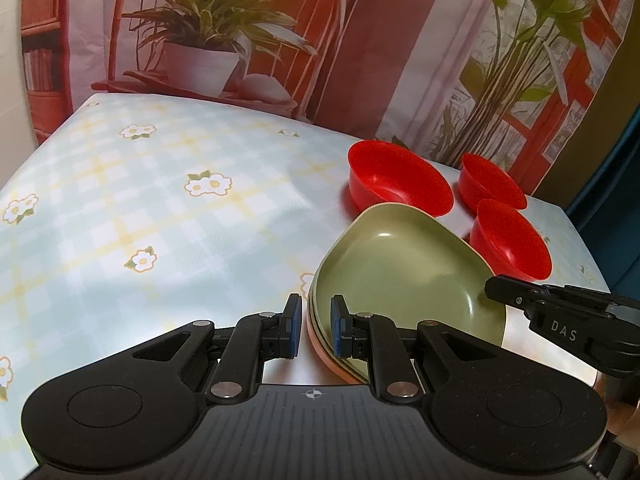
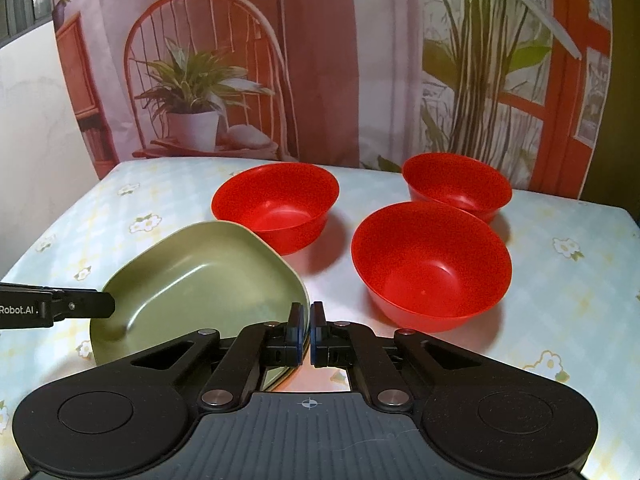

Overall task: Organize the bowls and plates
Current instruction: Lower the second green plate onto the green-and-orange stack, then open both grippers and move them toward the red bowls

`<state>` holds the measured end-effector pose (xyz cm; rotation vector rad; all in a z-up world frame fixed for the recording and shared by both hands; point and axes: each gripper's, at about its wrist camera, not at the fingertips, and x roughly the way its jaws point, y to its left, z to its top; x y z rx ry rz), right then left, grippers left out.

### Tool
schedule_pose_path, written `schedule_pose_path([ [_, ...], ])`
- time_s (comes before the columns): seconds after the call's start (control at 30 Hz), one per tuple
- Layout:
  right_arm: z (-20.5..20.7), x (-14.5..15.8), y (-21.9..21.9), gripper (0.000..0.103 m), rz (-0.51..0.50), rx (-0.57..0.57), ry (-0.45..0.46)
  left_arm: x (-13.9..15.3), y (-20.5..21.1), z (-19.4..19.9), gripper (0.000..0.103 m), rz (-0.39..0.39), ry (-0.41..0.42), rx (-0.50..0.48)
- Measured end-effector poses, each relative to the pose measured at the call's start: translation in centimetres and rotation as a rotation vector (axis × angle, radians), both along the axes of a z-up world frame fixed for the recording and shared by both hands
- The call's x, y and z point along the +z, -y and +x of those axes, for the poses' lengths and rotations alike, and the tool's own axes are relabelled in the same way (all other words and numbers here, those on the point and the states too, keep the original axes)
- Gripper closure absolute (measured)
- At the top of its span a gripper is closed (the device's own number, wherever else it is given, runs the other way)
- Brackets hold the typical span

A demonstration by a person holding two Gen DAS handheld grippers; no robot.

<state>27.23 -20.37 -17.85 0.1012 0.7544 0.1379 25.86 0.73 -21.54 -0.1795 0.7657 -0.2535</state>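
Observation:
A stack of plates with a green plate (image 1: 404, 276) on top lies on the table; it also shows in the right wrist view (image 2: 208, 280). My left gripper (image 1: 316, 326) straddles the stack's near rim with a gap between its pads and the rim. My right gripper (image 2: 306, 334) is shut on the green plate's rim; its tip shows in the left wrist view (image 1: 504, 290). Three red bowls stand apart: one at the back left (image 2: 276, 204), one at the back right (image 2: 458, 184), one nearer (image 2: 432, 260).
The table (image 1: 160, 208) has a pale checked cloth with flowers. A printed backdrop (image 2: 320, 60) of a chair and plants hangs behind the far edge. The table's right edge (image 2: 628, 216) is close to the bowls.

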Motion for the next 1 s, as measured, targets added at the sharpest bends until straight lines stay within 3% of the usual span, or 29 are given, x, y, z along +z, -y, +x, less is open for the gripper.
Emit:
schedule_pose_path([
  [0.23, -0.1, 1.2, 0.7, 0.086, 0.03, -0.005, 0.021, 1.7, 0.6, -0.2, 0.087, 0.032, 0.034, -0.013],
  [0.47, 0.1, 3.8, 2.2, 0.081, 0.033, -0.001, 0.068, 4.9, 1.6, 0.5, 0.087, 0.085, 0.098, -0.056],
  [1.0, 5.6, 11.9, 6.4, 0.07, -0.006, -0.012, 0.216, 13.3, 3.2, 4.9, 0.087, 0.084, 0.304, -0.058],
])
